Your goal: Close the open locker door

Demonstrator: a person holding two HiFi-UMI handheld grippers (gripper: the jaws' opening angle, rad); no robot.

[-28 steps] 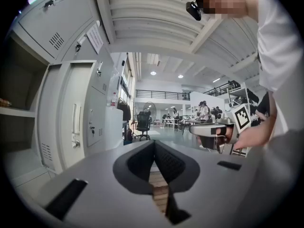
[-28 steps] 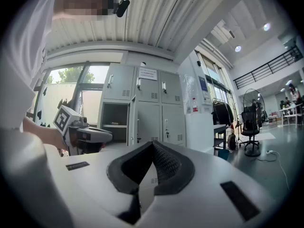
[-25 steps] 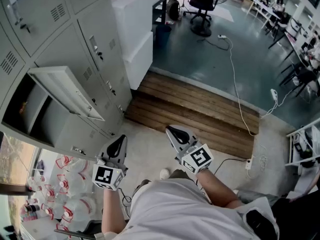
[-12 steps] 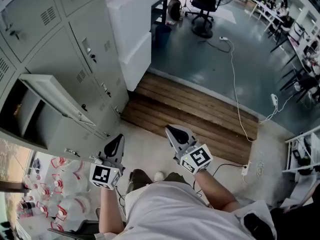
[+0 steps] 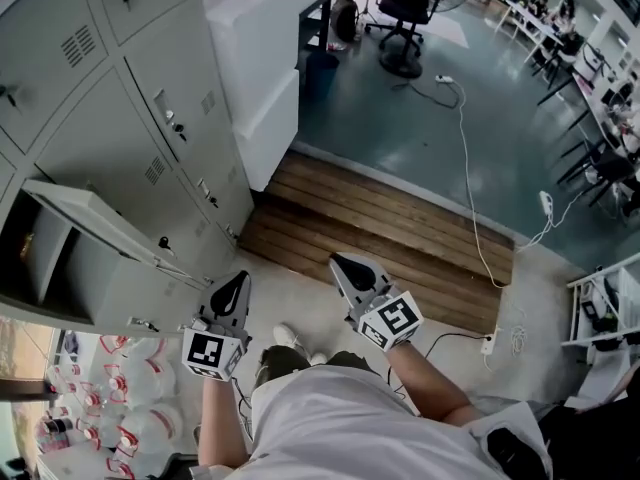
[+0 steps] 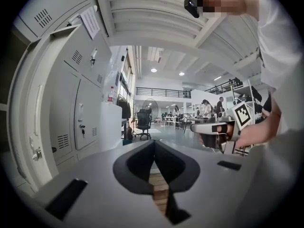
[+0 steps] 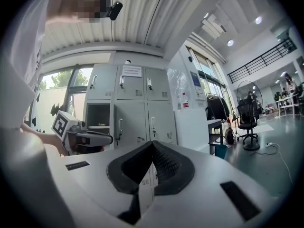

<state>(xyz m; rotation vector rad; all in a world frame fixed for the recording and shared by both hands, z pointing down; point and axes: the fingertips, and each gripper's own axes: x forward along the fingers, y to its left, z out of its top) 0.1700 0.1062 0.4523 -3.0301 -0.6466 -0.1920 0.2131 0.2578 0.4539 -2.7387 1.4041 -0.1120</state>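
Note:
The grey lockers (image 5: 130, 118) stand at the left of the head view. One door (image 5: 95, 223) hangs open, edge-on, beside its dark compartment (image 5: 25, 258). My left gripper (image 5: 240, 278) is shut and empty, a short way right of the door's free edge and not touching it. My right gripper (image 5: 340, 263) is shut and empty too, further right over the pale floor. In the left gripper view the open door (image 6: 40, 103) fills the left side. The right gripper view shows the open compartment (image 7: 99, 115) behind the left gripper (image 7: 90, 139).
A wooden step (image 5: 390, 238) lies ahead, with a white cabinet (image 5: 255, 58) beyond the lockers. A white cable (image 5: 470, 168) runs over the dark floor to a power strip (image 5: 490, 343). Bottles (image 5: 130, 408) are stacked at lower left. An office chair (image 5: 405, 13) stands far back.
The person has stepped along the lockers; the open door and compartment have slid left and down in the head view. Both grippers travelled with the body, still shut.

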